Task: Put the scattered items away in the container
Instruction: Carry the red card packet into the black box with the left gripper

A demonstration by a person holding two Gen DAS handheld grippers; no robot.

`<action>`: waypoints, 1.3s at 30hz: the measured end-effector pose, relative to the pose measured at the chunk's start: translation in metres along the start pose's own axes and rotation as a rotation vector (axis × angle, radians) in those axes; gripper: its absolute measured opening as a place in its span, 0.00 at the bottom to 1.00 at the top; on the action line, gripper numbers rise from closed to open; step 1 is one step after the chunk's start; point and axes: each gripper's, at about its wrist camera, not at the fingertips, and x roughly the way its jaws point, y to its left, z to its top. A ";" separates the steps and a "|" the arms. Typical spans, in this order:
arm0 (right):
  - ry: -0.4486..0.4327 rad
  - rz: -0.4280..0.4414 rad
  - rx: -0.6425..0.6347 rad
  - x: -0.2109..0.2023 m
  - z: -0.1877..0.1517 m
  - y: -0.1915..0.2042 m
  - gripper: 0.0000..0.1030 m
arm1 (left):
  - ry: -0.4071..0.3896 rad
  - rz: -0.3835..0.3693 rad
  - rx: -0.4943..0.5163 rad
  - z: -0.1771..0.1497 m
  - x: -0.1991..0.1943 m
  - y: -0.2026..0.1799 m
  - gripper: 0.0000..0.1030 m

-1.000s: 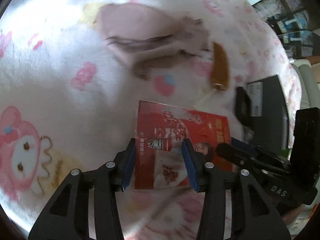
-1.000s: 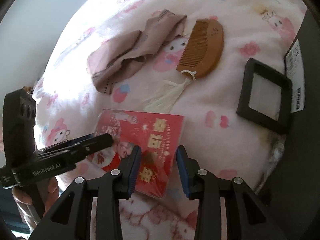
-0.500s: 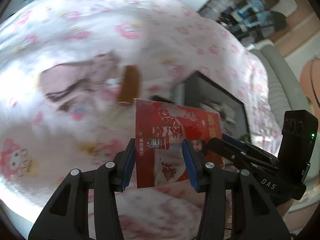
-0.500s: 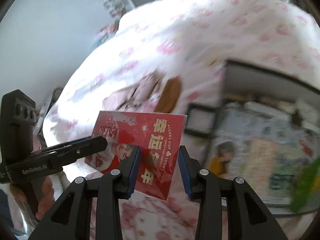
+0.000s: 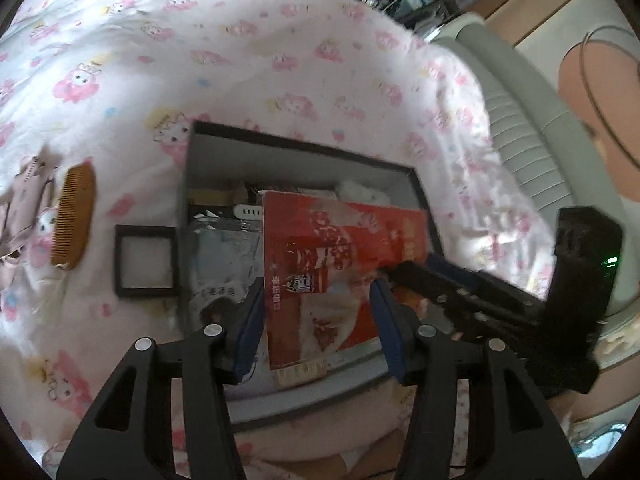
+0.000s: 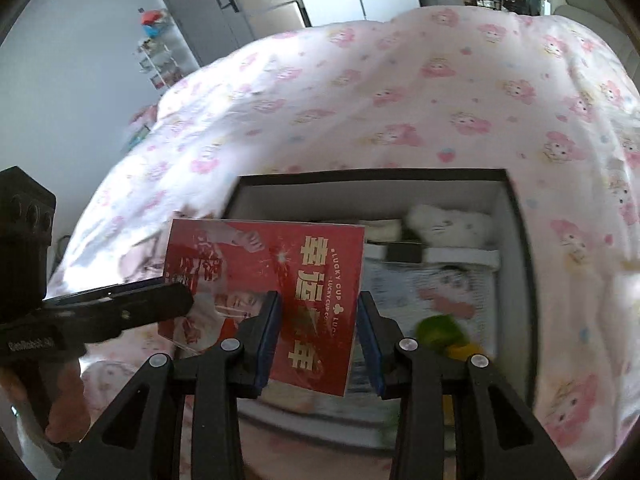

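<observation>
A red printed card (image 6: 280,280) is held flat between the two grippers above the open dark box (image 5: 304,148). The right gripper (image 6: 318,332) is seen pinching the card's near edge. The left gripper (image 5: 318,320) straddles the card's opposite edge; its jaws have just been opening, and contact of the pads cannot be confirmed. A wooden comb (image 5: 74,216), a small black frame (image 5: 146,260) and a beige cloth (image 5: 20,208) are noted on the pink patterned blanket (image 5: 280,40), left of the box.
</observation>
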 end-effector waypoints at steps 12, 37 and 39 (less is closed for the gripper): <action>0.029 0.088 0.030 0.018 -0.016 -0.024 0.34 | 0.103 0.181 0.012 -0.011 0.042 -0.003 0.47; 0.183 0.158 -0.059 0.042 -0.035 -0.006 0.34 | 0.087 0.298 -0.001 -0.014 0.018 0.006 0.49; 0.171 0.154 -0.044 0.040 -0.032 -0.009 0.34 | 0.084 0.291 0.007 -0.011 0.017 0.005 0.50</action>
